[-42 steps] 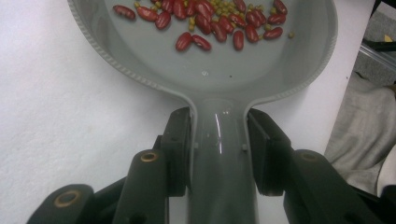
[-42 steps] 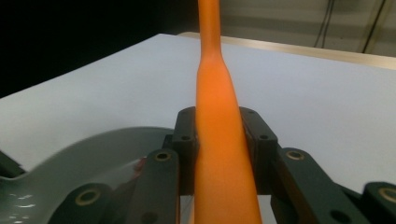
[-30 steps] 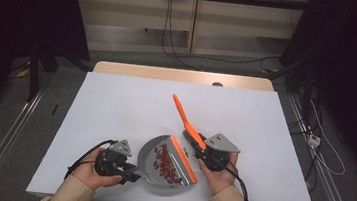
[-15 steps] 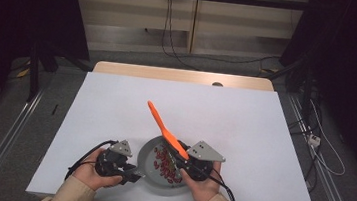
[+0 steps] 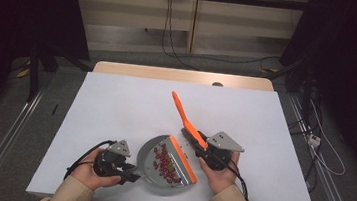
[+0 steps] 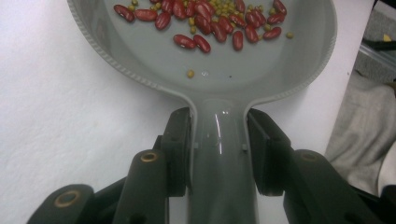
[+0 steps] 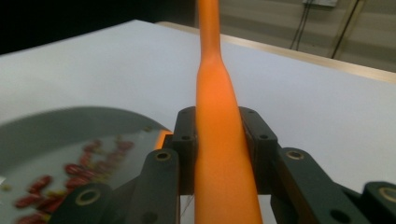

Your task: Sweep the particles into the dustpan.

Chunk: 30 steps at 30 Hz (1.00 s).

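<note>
Left gripper [image 5: 131, 175] jaws clamped on grey dustpan [image 5: 153, 153] handle at near table [image 5: 116, 99] edge, beans [image 5: 165, 160] inside pan. Right gripper [image 5: 200, 150] jaws clamped on orange brush [image 5: 185, 116], just beside pan's orange lip, handle angled away up-left.

No readable text, label or number anywhere — perhaps too small — none legible.

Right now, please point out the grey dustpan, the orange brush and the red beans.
Grey dustpan [image 6: 219, 140], left gripper view, on its handle.
Orange brush [image 5: 183, 114], high view, on its handle.
Red beans [image 6: 201, 18], left gripper view, on the heap inside the pan.
</note>
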{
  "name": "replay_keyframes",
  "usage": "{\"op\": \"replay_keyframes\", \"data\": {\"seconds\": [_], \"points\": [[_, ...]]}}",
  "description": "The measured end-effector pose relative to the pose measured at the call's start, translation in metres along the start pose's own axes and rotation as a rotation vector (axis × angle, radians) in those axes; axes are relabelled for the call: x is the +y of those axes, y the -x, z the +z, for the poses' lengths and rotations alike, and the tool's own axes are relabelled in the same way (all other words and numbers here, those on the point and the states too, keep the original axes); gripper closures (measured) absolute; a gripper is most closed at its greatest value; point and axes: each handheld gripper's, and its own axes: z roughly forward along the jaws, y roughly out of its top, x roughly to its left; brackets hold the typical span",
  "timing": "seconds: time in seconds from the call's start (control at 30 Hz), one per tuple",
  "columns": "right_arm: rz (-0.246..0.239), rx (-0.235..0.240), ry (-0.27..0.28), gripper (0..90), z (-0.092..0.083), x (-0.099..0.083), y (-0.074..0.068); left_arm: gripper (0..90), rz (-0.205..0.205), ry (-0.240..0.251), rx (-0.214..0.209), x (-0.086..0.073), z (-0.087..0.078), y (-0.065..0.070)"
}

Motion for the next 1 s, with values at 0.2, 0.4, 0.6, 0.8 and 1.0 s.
{"op": "replay_keyframes", "data": {"seconds": [0.2,0.4,0.6,0.8,1.0], "points": [[-0.038,-0.042,-0.03,71.2,0.004,-0.008,0.002,63.0,-0.007,-0.024,-0.011,-0.001,-0.002,-0.001],[-0.046,0.014,-0.04,70.3,0.003,-0.011,-0.024,62.9,-0.017,-0.005,-0.008,-0.001,-0.001,-0.001],[-0.001,0.101,0.006,71.0,0.004,-0.006,-0.044,63.0,-0.01,-0.014,-0.007,-0.001,0.0,-0.001],[0.026,0.127,0.043,71.2,0.001,0.004,-0.042,62.7,-0.007,-0.001,-0.004,-0.004,0.001,-0.001],[0.036,0.076,0.042,71.2,-0.003,0.009,-0.02,62.6,0.008,-0.008,0.03,-0.004,0.011,0.003]]}}
